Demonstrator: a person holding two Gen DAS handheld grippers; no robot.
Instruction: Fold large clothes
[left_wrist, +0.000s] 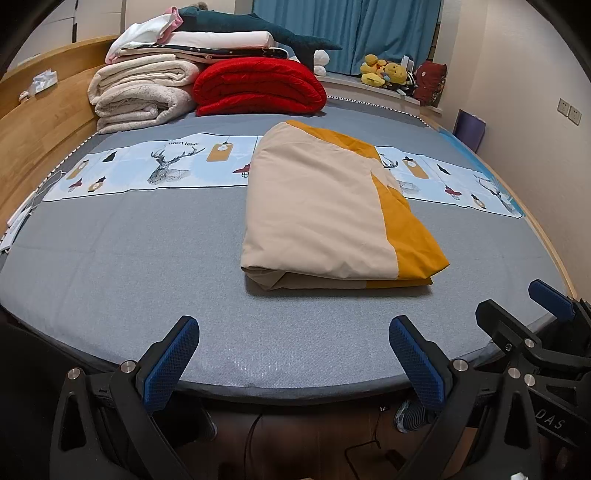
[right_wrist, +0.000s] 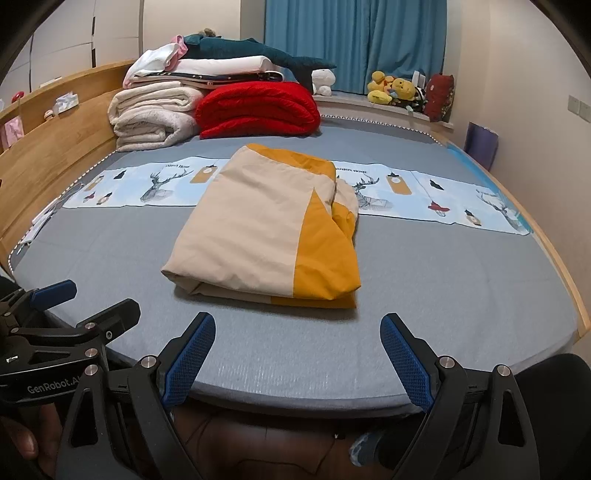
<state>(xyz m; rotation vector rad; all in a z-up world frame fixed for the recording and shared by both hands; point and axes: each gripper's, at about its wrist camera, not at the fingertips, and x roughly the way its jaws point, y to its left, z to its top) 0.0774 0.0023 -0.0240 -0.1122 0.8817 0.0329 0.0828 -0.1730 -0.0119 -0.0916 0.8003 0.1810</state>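
Lying folded on the bed (left_wrist: 110, 258), the cloth (left_wrist: 317, 214) seems loose along its yellow edge; both hand-held grippers, left (left_wrist: 293, 363) and right (right_wrist: 297, 360), gape empty short of the cloth, and a one-layer pinch could unfold it.

Red blanket (left_wrist: 258, 86) beside cream blankets (left_wrist: 144, 94) (stacked); plush toys (left_wrist: 384, 74) beyond.

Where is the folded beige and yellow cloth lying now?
The folded cloth lies mid-bed on the grey sheet, ahead of both grippers, overlapping the deer-print strip.
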